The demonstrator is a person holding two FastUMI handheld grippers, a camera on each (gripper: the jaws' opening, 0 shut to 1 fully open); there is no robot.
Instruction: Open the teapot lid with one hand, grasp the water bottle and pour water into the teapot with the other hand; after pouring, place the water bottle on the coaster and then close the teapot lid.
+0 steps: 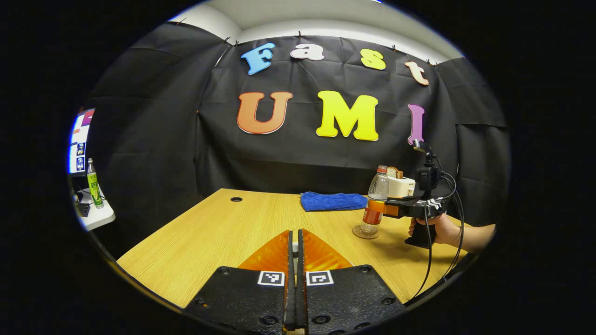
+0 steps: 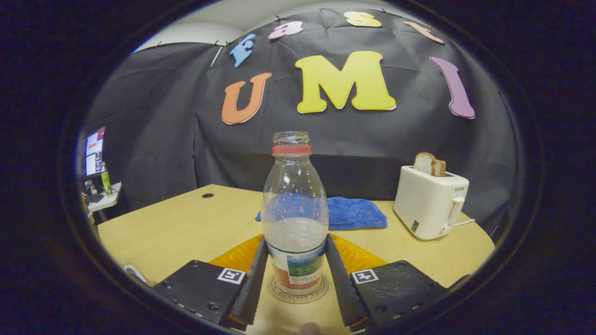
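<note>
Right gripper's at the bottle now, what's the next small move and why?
Probably squeeze the right gripper firmly onto the water bottle before lifting. Its fingers flank the label, contact unclear; the bottle stands upright and uncapped on the coaster, part full.

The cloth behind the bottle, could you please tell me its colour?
Blue; the cloth shows best in the right gripper view.

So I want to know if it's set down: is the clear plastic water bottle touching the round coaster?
Touching. In the right gripper view the water bottle stands upright on the coaster, no gap under its base.
</note>
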